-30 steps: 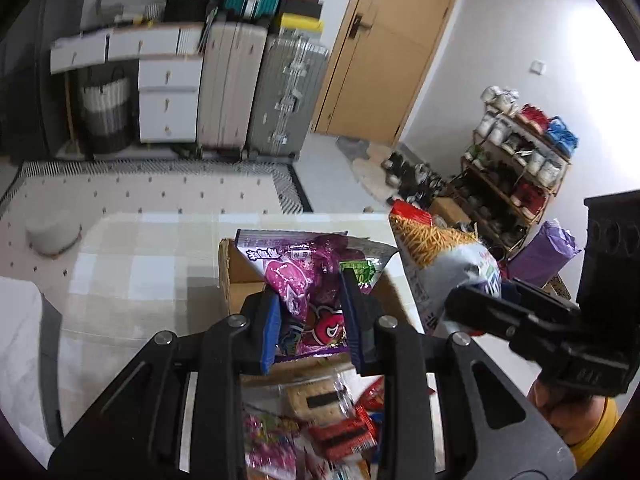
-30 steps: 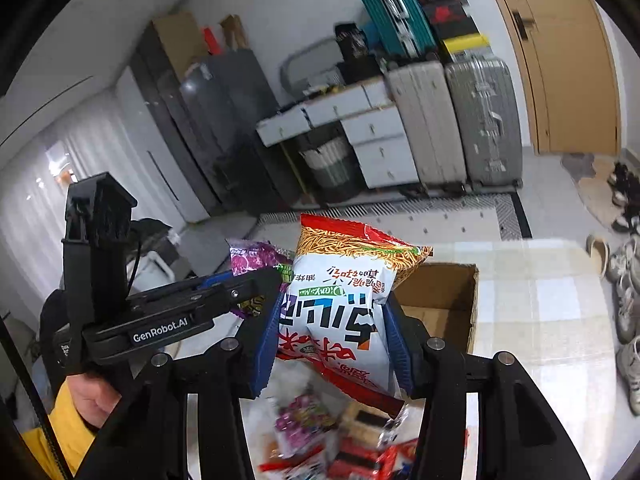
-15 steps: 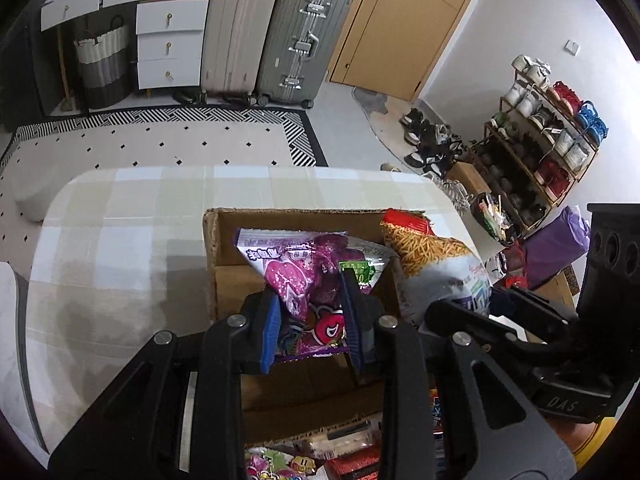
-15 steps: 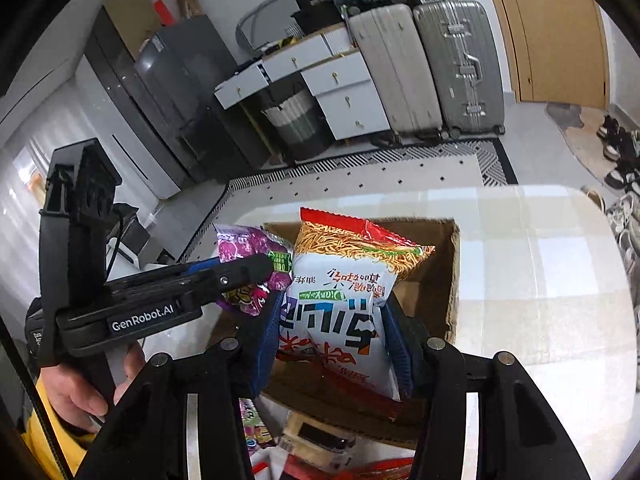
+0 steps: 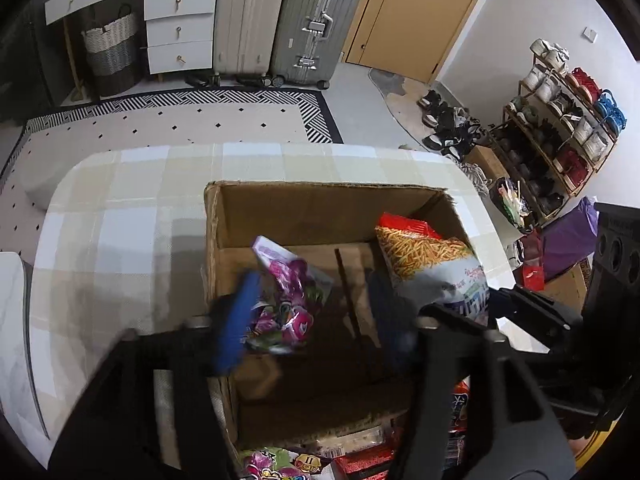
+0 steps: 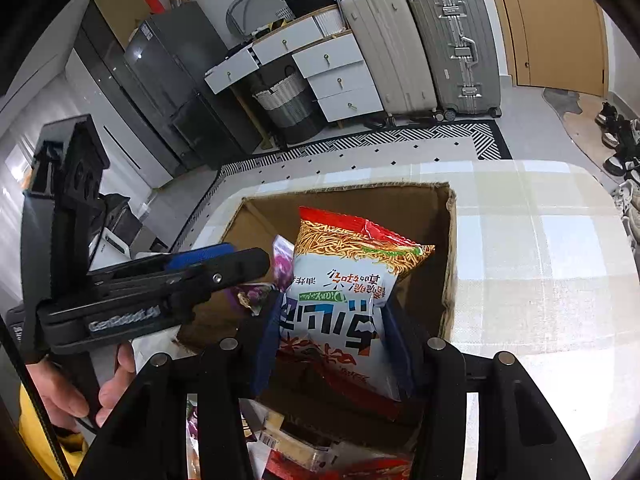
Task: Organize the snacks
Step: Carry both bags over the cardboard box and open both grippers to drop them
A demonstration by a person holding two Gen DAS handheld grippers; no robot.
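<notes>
Checked cloth covers the table [image 5: 120,208], with suitcases and white drawers along the far wall. At the table's middle stands an open cardboard box [image 5: 320,208].

Above its left half, the left gripper [image 5: 308,316] has just been opening — its blue pads stand apart, and the purple candy bag [image 5: 286,300] sits loose between them, tipping into the box, with the right pad clear of it. To its right, the right gripper [image 6: 332,344] pinches the noodle snack bag [image 6: 348,288] by its lower part, the bag upright over the box's right half.

Both bags look light, puffy and slick — film that crumples and slides. A hold low across the flat body or on a sealed edge seems safest; squeezing hard would likely crush the contents. More packets [image 5: 280,464] lie at the near edge.
</notes>
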